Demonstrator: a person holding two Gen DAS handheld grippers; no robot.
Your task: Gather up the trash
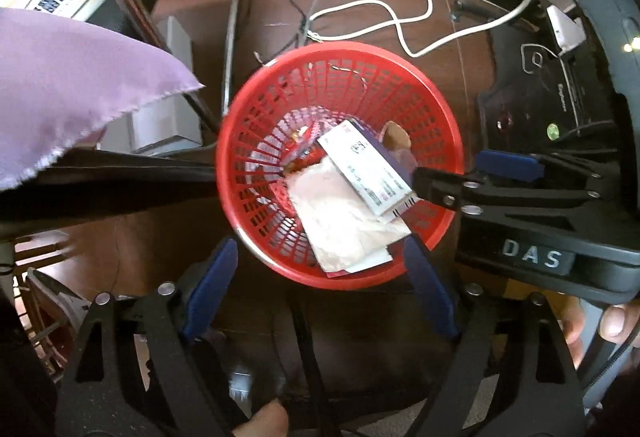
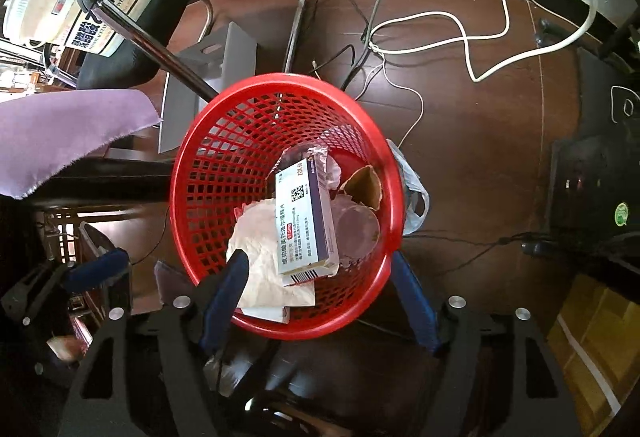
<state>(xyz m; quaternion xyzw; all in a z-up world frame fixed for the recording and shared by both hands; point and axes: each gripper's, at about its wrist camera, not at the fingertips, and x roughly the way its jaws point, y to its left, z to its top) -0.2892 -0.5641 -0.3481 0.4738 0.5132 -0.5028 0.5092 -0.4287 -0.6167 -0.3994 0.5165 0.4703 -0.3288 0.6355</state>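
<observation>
A red mesh trash basket (image 1: 256,117) stands on the dark wooden floor; it also shows in the right wrist view (image 2: 208,157). Inside lie a white and blue medicine box (image 1: 366,167) (image 2: 306,221), crumpled white paper (image 1: 340,221) (image 2: 260,237), a brown cardboard scrap (image 2: 364,187) and clear plastic. My left gripper (image 1: 322,257) is open and empty above the basket's near rim. My right gripper (image 2: 320,273) is open and empty over the basket, with the box lying loose below it. The right gripper also reaches in from the right in the left wrist view (image 1: 448,177).
A purple cloth (image 1: 60,89) (image 2: 64,133) hangs over a dark table edge at the left. White and black cables (image 2: 460,33) trail across the floor behind the basket. A black computer case (image 1: 560,97) stands at the right. A chair's metal legs (image 2: 296,17) and a grey box (image 2: 208,77) stand behind.
</observation>
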